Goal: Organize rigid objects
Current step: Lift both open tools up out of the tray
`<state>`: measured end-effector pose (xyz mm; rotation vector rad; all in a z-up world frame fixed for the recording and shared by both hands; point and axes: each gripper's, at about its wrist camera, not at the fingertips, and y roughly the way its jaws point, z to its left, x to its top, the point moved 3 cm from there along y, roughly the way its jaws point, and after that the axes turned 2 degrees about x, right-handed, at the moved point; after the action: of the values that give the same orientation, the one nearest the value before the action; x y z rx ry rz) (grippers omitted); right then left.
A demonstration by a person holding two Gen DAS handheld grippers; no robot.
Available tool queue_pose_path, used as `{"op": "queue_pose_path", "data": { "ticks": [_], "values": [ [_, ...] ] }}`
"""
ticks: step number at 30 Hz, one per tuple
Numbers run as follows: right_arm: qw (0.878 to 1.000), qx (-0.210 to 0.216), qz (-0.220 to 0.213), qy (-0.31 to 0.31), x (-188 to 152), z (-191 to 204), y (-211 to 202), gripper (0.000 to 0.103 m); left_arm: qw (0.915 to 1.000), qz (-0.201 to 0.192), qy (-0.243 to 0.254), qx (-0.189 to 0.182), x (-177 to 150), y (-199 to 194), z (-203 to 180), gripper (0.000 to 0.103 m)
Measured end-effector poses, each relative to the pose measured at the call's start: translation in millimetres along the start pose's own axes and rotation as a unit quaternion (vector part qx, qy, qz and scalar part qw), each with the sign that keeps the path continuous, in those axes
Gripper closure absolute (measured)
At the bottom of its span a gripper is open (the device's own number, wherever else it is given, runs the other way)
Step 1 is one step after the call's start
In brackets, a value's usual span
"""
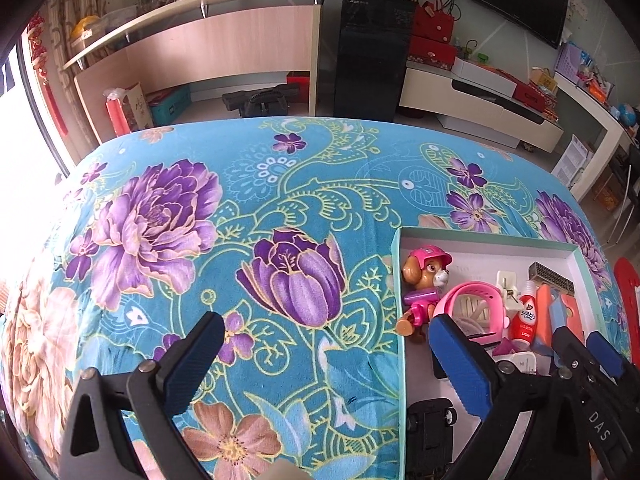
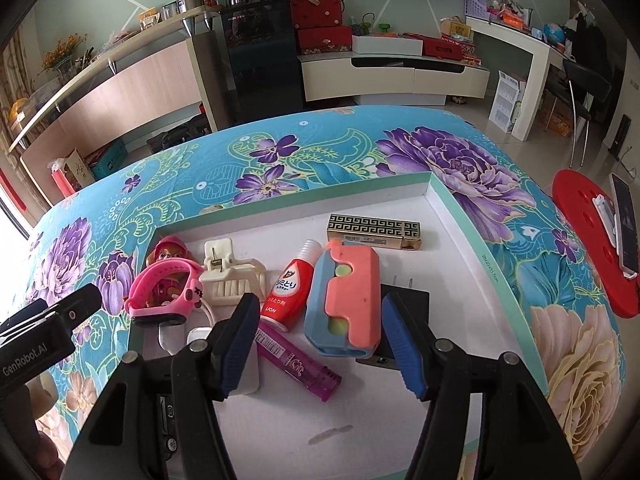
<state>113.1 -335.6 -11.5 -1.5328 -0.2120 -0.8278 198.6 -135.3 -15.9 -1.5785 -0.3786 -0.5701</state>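
Right wrist view shows the task looking nearly finished: the shallow white box [image 2: 444,200] on the floral-covered counter [image 2: 304,148] already holds the dog figurine [image 2: 170,254], pink watch [image 2: 164,292], cream hair claw [image 2: 234,278], red Lion bottle [image 2: 290,288], coral-and-blue toy [image 2: 346,300], gold patterned case [image 2: 374,228], purple lighter [image 2: 298,362] and a black plug adapter [image 2: 408,300]. Right tongs [image 2: 320,344] hang open and empty above the lighter and toy. Left tongs [image 1: 324,364] are also open, holding nothing, straddling the box's near-left wall. No loose item shows on the cloth outside the box, so I judge little remains beyond tidying.
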Motion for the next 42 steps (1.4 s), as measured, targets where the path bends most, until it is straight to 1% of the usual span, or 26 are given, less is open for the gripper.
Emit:
{"op": "queue_pose_path", "data": {
  "ticks": [1,3,6,10,11,12,13,14,20,24,29,36,40,42],
  "values": [
    [1.0,0.0,0.0,-0.001,0,1,0,0.034,1.0,0.0,-0.003,0.004,0,1,2,0.0],
    [1.0,0.002,0.001,-0.003,0,2,1,0.027,0.9999,0.002,-0.008,0.009,0,3,5,0.0],
    [1.0,0.0,0.005,-0.003,-1,3,3,0.027,0.9997,0.005,-0.019,0.015,-1,6,10,0.0],
    [1.0,-0.002,0.011,0.0,-3,1,6,0.026,0.9995,0.009,-0.029,0.009,-1,9,14,0.0],
    [1.0,-0.003,0.013,0.001,-3,0,7,0.021,0.9995,0.009,-0.03,0.007,-1,9,14,0.0],
    [1.0,-0.003,0.013,0.002,-3,0,7,0.009,0.9995,0.008,-0.03,0.006,-2,9,15,0.0],
    [1.0,-0.003,0.012,0.002,-3,0,7,0.005,0.9995,0.007,-0.031,0.006,-2,10,15,0.0],
    [1.0,-0.004,0.01,0.001,-3,0,7,0.004,0.9995,0.008,-0.031,0.005,-3,11,14,0.0],
    [1.0,-0.008,0.016,-0.002,-4,0,10,0.004,0.999,0.021,-0.038,-0.012,-7,20,12,0.0],
    [1.0,-0.009,0.013,0.002,-4,-2,10,0.004,0.9991,0.024,-0.033,-0.015,-9,21,11,0.0],
    [1.0,-0.009,0.015,0.002,-4,-2,11,0.004,0.9994,0.024,-0.023,-0.011,-8,20,8,0.0],
    [1.0,-0.006,0.013,-0.006,-4,4,8,0.004,0.9996,0.016,-0.021,-0.014,-7,11,8,0.0],
    [1.0,0.0,0.013,-0.014,-7,13,3,0.004,0.9998,0.011,-0.013,-0.013,-13,1,11,0.0],
    [1.0,0.0,0.01,-0.026,-10,18,-2,0.004,0.9998,0.014,-0.014,-0.005,-19,-2,16,0.0]
  ]
}}
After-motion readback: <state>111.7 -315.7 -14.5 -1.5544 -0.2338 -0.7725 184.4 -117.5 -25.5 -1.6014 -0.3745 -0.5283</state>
